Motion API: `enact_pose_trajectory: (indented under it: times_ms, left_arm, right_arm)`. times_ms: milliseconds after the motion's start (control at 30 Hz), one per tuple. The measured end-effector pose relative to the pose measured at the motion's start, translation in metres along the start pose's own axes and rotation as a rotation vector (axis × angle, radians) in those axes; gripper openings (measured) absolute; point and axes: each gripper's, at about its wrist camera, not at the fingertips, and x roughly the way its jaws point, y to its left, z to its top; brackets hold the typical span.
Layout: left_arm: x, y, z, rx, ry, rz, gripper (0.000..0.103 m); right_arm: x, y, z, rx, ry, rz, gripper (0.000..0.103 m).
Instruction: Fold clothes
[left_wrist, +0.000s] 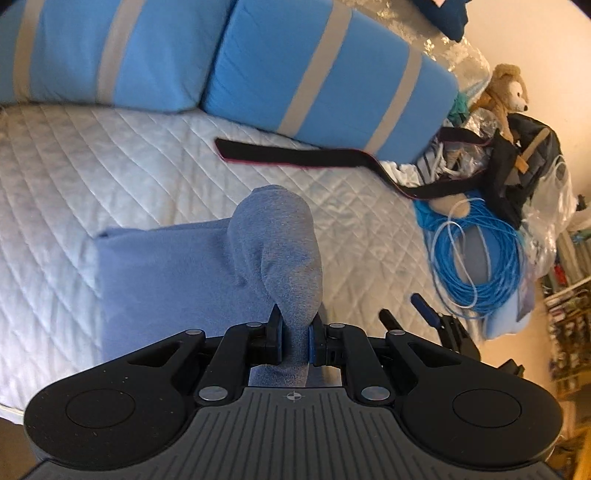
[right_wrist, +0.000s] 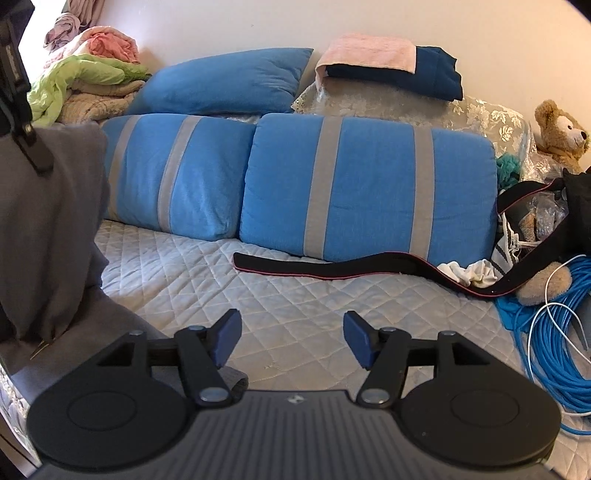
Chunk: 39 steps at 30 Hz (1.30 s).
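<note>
A quilted pale-grey mattress cover (right_wrist: 295, 295) with a diamond stitch pattern is seen spread over a bed against a cream wall. Two blue cushions with grey stripes (right_wrist: 365, 184) are propped along the back, and a plain blue pillow (right_wrist: 225, 85) and a folded pink towel (right_wrist: 369, 51) are laid above them. A black strap with a red edge (right_wrist: 332, 267) is stretched across the quilt in front of the cushions. At the right, a coil of blue cable (right_wrist: 554, 350) and a teddy bear (right_wrist: 561, 133) are piled among bags. No brand name or legible writing can be made out; only a small crosshair mark is visible on each gripper body.

The grey-blue garment (left_wrist: 177, 273) is laid partly flat on the quilt, folded into a rough rectangle, with one bunched portion raised off it. That raised portion is pinched by the left gripper (left_wrist: 295, 332), its jaws closed tightly on the cloth. The fabric looks soft and fleecy. The right gripper (right_wrist: 291, 339) is held above the bare quilt with its blue-padded jaws spread wide, and nothing is gripped between them.
</note>
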Motion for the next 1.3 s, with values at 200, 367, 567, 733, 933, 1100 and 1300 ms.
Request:
enact_pose_trajectory:
  times_ms: [200,367,567,733,933,1100,1300]
  left_arm:
    - [0.024,-0.008,-0.001,-0.007,0.014,-0.046,0.011]
    - [0.044,-0.009,-0.005,-0.032,0.029,-0.081,0.011]
    - [0.078,-0.009,-0.016,-0.028,0.072,-0.087,0.011]
    - [0.104,-0.009,-0.026,0.015,0.078,0.006,0.012]
    - [0.114,-0.007,-0.031,-0.009,0.088,0.005,0.014]
    - [0.125,0.008,-0.031,-0.126,0.105,-0.190,0.046]
    - [0.099,0.023,-0.029,-0.102,0.023,-0.257,0.062]
  right_arm:
    - [0.001,-0.004,0.001,0.013,-0.002,-0.016,0.075]
    - [0.000,-0.008,0.001,0.026,-0.004,-0.030,0.075]
    - [0.000,-0.011,0.001,0.031,-0.001,-0.046,0.076]
    - [0.001,-0.010,-0.001,0.019,0.006,-0.056,0.076]
    - [0.003,-0.011,-0.002,0.014,0.016,-0.065,0.077]
    - [0.007,-0.014,-0.003,0.037,0.055,-0.052,0.077]
    - [0.015,-0.022,-0.008,0.105,0.142,0.013,0.078]
